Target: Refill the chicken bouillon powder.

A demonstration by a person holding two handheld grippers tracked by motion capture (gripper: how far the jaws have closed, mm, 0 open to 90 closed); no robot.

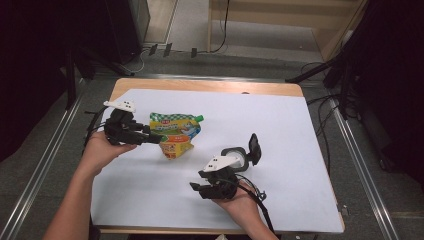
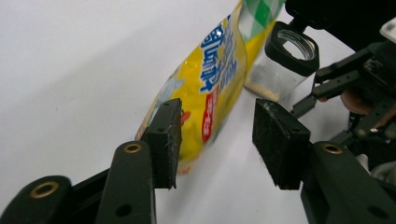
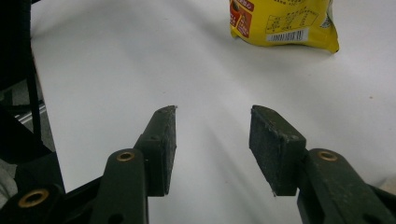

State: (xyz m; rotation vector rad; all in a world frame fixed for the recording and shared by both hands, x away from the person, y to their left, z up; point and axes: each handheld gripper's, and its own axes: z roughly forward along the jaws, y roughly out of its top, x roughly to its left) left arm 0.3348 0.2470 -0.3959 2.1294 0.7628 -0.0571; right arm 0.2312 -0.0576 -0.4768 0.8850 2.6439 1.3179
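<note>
White-covered table [image 1: 300,150], yellow pouch [image 1: 175,134] lying left-centre w/ left gripper [image 1: 159,138] at its edge, jaws apart & not yet clamped, right gripper [image 3: 212,140] jaws apart on nothing, clear jar [image 1: 239,157] open beside it, so pickup's pending.

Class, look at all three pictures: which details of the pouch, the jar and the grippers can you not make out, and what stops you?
- Pouch: print too small in the high view; top cut off by the right gripper view's edge.
- Jar: contents unclear; partly behind the pouch in the left gripper view.
- Left gripper: whether its pad touches the pouch is unclear.
</note>
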